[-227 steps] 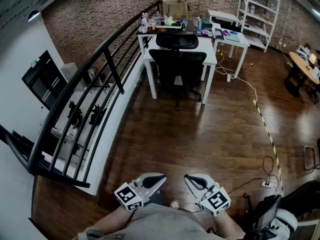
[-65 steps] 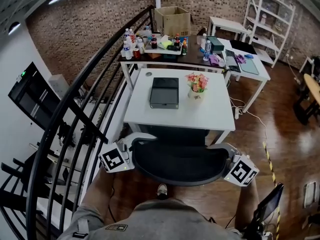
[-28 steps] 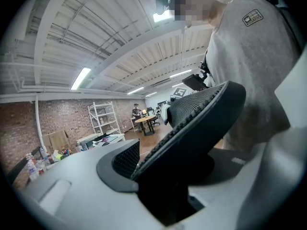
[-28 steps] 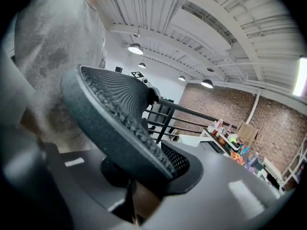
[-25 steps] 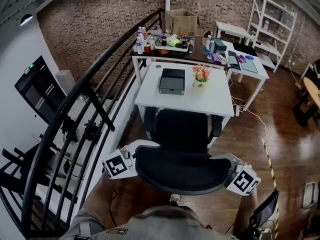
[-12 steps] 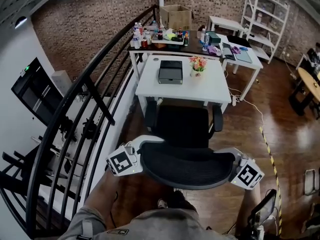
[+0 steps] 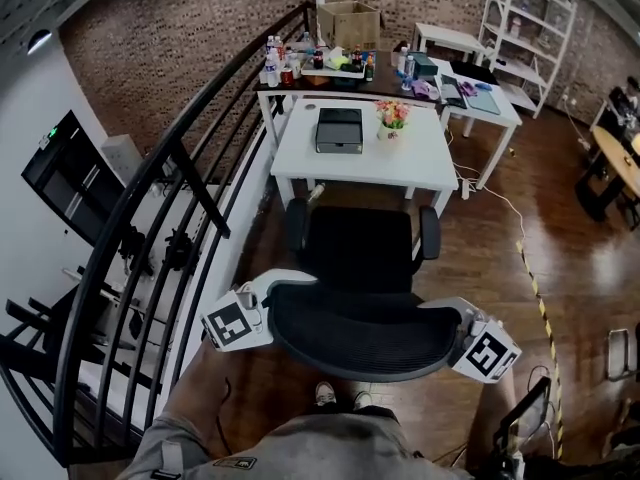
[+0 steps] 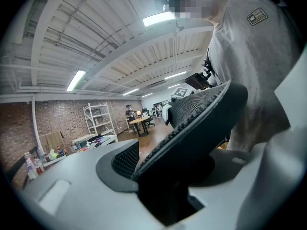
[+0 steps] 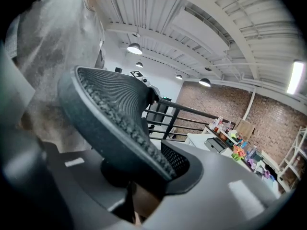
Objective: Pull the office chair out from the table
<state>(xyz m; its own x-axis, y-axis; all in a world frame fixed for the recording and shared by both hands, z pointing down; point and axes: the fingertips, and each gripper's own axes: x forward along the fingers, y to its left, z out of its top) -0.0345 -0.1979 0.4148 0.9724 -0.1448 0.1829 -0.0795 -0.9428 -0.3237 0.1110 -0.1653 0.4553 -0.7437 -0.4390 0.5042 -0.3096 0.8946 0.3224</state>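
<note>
The black mesh office chair (image 7: 360, 253) stands just in front of the white table (image 7: 425, 163), its seat out from under the tabletop. Its curved backrest top (image 7: 365, 333) is closest to me. My left gripper (image 7: 272, 296) is shut on the backrest's left end and my right gripper (image 7: 455, 320) on its right end. In the left gripper view the backrest rim (image 8: 192, 128) runs down into the left gripper (image 8: 168, 195), between its jaws. The right gripper view shows the rim (image 9: 115, 114) clamped in the right gripper (image 9: 139, 190) the same way.
A black metal railing (image 7: 170, 168) runs along the left, close to the chair. On the table stand a black box (image 7: 339, 129) and a flower pot (image 7: 390, 118). Cluttered desks (image 7: 300, 68) lie behind, striped floor tape (image 7: 535, 268) on the right, my shoes (image 7: 325, 395) below.
The chair has rolled back from the table toward me, its seat now out from under the tabletop. Both grippers came back with it, still clamped on the backrest.
</note>
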